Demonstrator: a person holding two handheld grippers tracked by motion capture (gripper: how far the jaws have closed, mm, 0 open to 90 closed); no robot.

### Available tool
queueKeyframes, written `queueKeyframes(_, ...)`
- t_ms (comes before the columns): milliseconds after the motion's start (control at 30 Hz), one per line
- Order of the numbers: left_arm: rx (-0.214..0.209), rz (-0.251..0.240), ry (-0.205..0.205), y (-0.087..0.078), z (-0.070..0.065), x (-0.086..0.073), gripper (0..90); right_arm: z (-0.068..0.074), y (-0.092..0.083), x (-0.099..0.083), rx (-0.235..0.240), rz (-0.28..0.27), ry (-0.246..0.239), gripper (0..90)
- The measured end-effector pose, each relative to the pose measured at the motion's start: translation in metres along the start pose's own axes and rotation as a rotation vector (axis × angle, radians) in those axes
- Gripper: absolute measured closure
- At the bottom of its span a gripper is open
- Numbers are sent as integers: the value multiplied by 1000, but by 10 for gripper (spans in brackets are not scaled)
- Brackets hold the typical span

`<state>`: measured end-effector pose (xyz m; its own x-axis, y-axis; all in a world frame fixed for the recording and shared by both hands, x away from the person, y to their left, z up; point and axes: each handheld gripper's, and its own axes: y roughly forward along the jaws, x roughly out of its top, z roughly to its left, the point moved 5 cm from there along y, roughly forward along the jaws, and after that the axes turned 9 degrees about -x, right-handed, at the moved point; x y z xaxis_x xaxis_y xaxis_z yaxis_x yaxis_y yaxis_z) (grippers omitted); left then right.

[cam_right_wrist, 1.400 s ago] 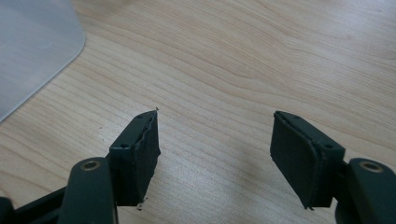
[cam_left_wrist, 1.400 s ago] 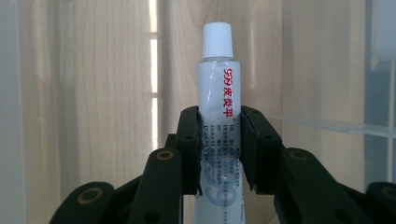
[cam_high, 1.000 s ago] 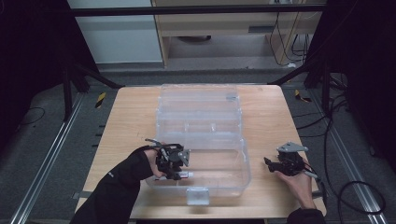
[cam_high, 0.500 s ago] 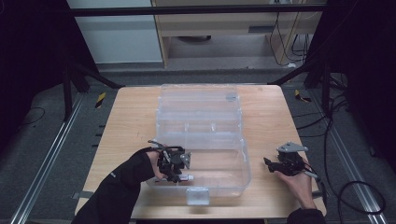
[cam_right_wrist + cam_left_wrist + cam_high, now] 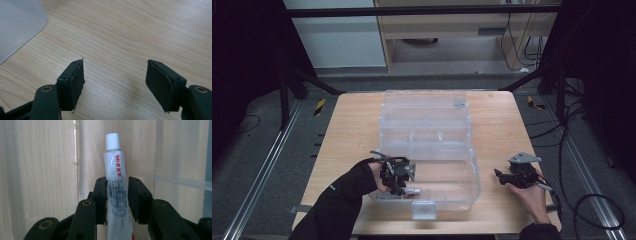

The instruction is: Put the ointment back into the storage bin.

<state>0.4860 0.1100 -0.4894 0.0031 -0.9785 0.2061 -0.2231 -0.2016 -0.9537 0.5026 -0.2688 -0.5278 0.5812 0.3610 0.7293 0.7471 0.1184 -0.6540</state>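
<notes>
A white ointment tube (image 5: 116, 170) with a white cap and red and blue print lies between the jaws of my left gripper (image 5: 117, 181), and the pads still touch its sides. These jaws have just been opening a little, with the tube between them. In the high view the left gripper (image 5: 399, 175) is inside the front left part of a clear plastic box (image 5: 432, 150), and the tube's end (image 5: 412, 190) shows by the box floor. My right gripper (image 5: 499, 176) rests on the table to the right of the box, its jaws open and empty (image 5: 115, 72).
The clear box has its lid folded back and stands mid-table on the wooden table (image 5: 352, 125). A latch tab (image 5: 423, 210) sticks out at the box's front. A rounded corner of the box (image 5: 17, 22) lies left of the right gripper. Cables trail off the table's right side.
None of the hands has moved visibly. The left gripper stays in the box's front left part and the right gripper stays on the table.
</notes>
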Motion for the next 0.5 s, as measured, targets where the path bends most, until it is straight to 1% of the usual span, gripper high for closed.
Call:
queueKeyframes(33, 3, -6, 4, -1, 0, 0, 682, 0, 0, 0, 1, 0, 1, 312)
queueKeyframes(100, 10, -23, -1, -4, -1, 0, 675, 0, 0, 0, 0, -1, 0, 312)
queueKeyframes(167, 17, -53, -15, -8, -3, -1, 667, 0, 0, 0, 0, 0, 2, 312)
queueKeyframes(200, 21, -57, -10, -10, -3, -2, 666, 0, 0, 0, 0, -1, 2, 312)
queueKeyframes(267, 36, -91, -26, -16, -6, -3, 660, 0, 0, 0, -1, -1, 2, 312)
queueKeyframes(333, 56, -113, -16, -23, -7, -4, 645, 0, 0, 0, 0, -2, 2, 312)
queueKeyframes(367, 68, -128, 1, -29, -6, -4, 637, 0, 0, 0, 0, -1, 2, 312)
queueKeyframes(400, 72, -144, -10, -33, -7, -4, 631, 0, 0, 0, -1, -1, 1, 312)
queueKeyframes(433, 92, -170, 27, -41, -5, -4, 625, 0, 0, 0, -1, -1, 2, 312)
queueKeyframes(500, 111, -222, -5, -49, -7, -5, 610, -1, 0, 0, -2, -1, 4, 312)
